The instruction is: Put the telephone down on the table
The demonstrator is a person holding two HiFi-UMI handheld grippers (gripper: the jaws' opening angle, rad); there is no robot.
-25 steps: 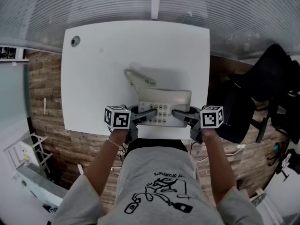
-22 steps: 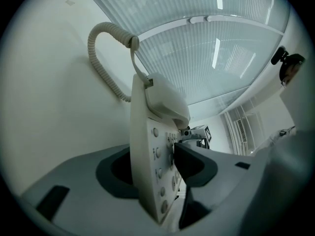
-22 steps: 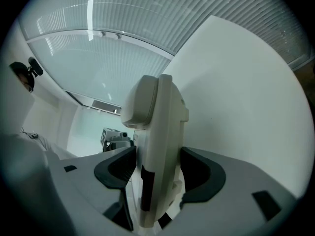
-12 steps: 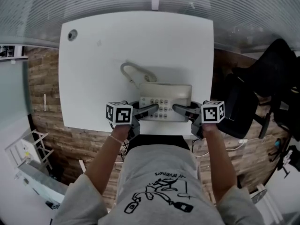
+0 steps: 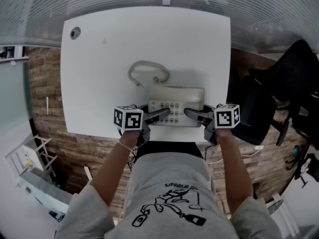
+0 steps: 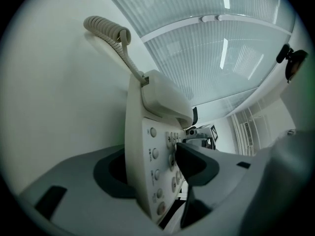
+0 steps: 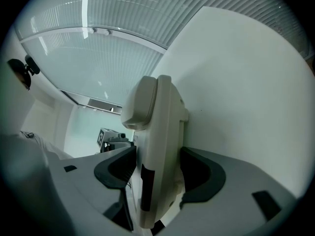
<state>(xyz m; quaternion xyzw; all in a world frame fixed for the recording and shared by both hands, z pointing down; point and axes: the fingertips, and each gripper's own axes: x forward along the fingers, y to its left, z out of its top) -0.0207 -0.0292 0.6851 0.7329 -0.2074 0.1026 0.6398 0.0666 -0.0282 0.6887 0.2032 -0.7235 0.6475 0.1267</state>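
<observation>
Right claw (image 7: 158,156) seemingly clamps telephone (image 7: 165,107), keypad (image 6: 170,156) hidden

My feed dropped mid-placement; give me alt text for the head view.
A beige telephone is gripped at its near corners by the left tool and right tool, over a white table's near edge; the left tool's jaws have just been opening with the telephone between them. Its coiled cord lies on the table beyond.

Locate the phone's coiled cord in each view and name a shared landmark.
Head view: cord loops just above the phone, centre.
Left gripper view: upper left, running up from the handset.
Right gripper view: not in it.
Shared landmark: the handset, in all three.
</observation>
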